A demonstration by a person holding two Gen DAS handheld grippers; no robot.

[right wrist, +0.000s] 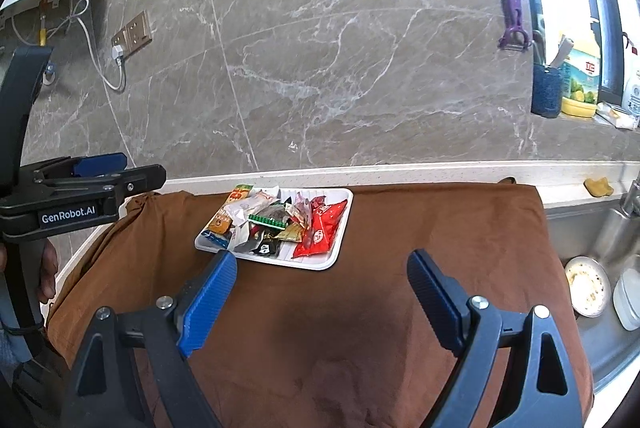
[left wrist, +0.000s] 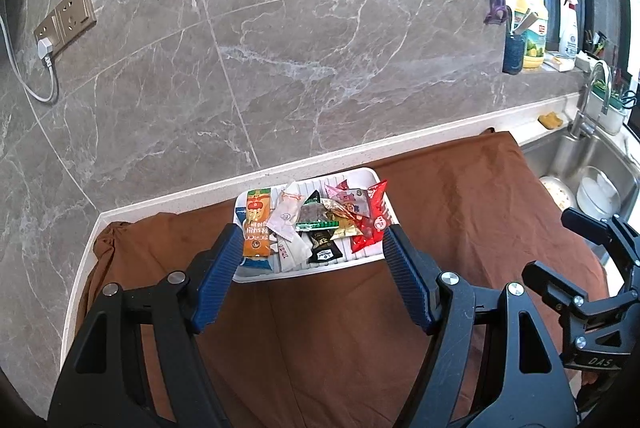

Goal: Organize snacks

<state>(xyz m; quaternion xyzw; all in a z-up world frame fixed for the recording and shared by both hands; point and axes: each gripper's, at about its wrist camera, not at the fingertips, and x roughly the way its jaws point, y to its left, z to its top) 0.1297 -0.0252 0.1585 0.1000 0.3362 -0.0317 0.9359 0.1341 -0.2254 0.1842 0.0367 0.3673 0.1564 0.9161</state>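
A white ribbed tray [left wrist: 340, 265] sits on a brown cloth [left wrist: 460, 188] near the wall. It holds several snack packets: an orange one [left wrist: 256, 228] at the left, a white one [left wrist: 286, 214], a green-edged dark one [left wrist: 316, 220], a black one [left wrist: 322, 248] and a red one [left wrist: 372, 224] at the right. My left gripper [left wrist: 312, 240] is open and empty, its jaws just short of the tray's near edge. My right gripper [right wrist: 322, 264] is open and empty, a little short of the tray [right wrist: 320, 265]. The red packet [right wrist: 322, 228] lies at the tray's right side.
A steel sink [left wrist: 580, 164] with a bowl [left wrist: 598, 194] and a plate [right wrist: 588, 286] lies right of the cloth. A marble wall rises behind, with a socket and plug [left wrist: 66, 18]. Bottles and a blue cup [right wrist: 546, 90] stand on the far right ledge. A yellow sponge [right wrist: 598, 187] lies by the tap.
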